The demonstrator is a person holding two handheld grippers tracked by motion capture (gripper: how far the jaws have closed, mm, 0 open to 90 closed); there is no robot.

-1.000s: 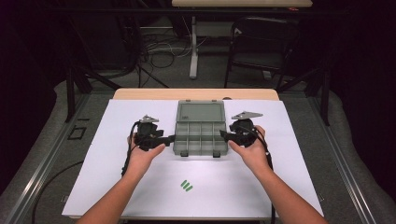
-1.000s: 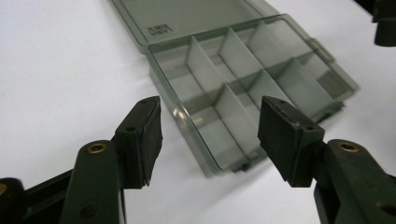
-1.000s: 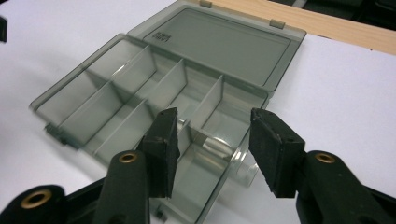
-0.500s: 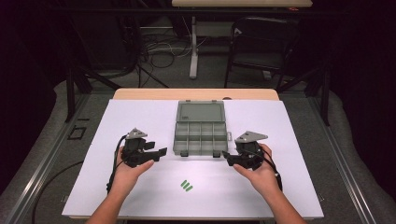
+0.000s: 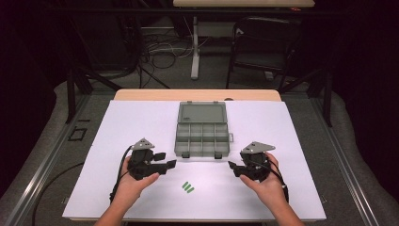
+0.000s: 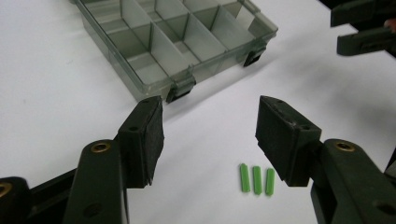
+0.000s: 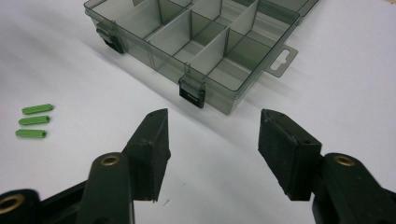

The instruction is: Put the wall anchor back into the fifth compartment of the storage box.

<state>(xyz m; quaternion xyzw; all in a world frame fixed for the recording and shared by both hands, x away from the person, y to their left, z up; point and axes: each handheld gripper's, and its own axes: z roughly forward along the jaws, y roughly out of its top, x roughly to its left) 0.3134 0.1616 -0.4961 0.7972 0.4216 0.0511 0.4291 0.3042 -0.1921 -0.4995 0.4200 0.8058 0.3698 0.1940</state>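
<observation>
left gripper [image 6: 210, 135] and right gripper [image 7: 214, 149]: jaws held apart, empty | green pegs [image 5: 188, 187] at 6 o'clock of organizer box [image 5: 201, 141] | risk: pegs could be scattered if grasped together

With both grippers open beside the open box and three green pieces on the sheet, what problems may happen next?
1. The three green pieces lie close side by side, so the left gripper may pinch more than one or knock the others away.
2. They are small and round-looking; one may slip from the fingers.
3. The organizer box has many small compartments, so a piece could drop into the wrong one.
</observation>
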